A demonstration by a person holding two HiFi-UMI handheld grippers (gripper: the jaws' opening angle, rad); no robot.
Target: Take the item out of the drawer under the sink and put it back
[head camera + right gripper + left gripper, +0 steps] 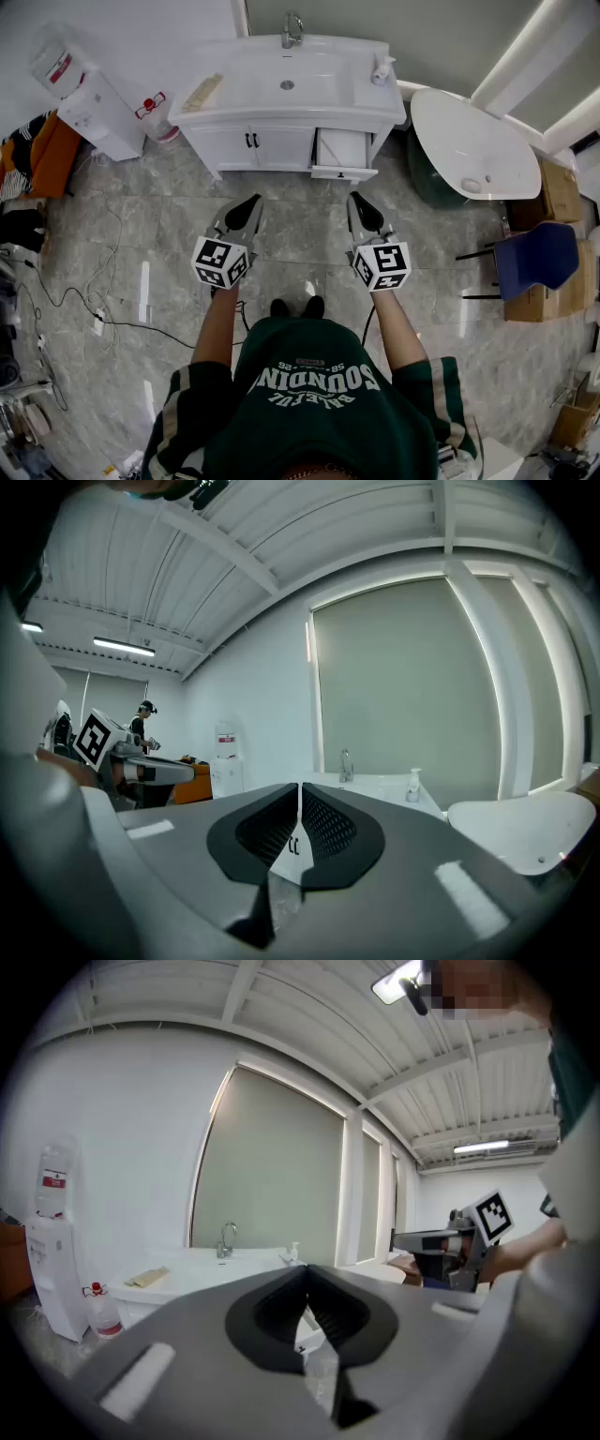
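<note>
A white vanity with a sink [291, 84] stands ahead of me on the grey floor. Under the sink's right side a white drawer [343, 150] is pulled out; I cannot see any item inside it. My left gripper [250, 203] and right gripper [359, 201] hover side by side over the floor, short of the vanity and pointing at it. Both are shut with nothing between their fingers. In the left gripper view the jaws [306, 1271] meet in front of the sink [202, 1269]. The right gripper's jaws [299, 789] also touch, with the faucet [345, 762] beyond.
A water dispenser [89, 103] and a red-capped bottle [155, 105] stand left of the vanity. A white tub [473, 145], a blue chair [534, 258] and cardboard boxes [561, 192] are at the right. Cables [66, 291] trail over the floor at the left. A soap bottle [382, 68] sits on the sink.
</note>
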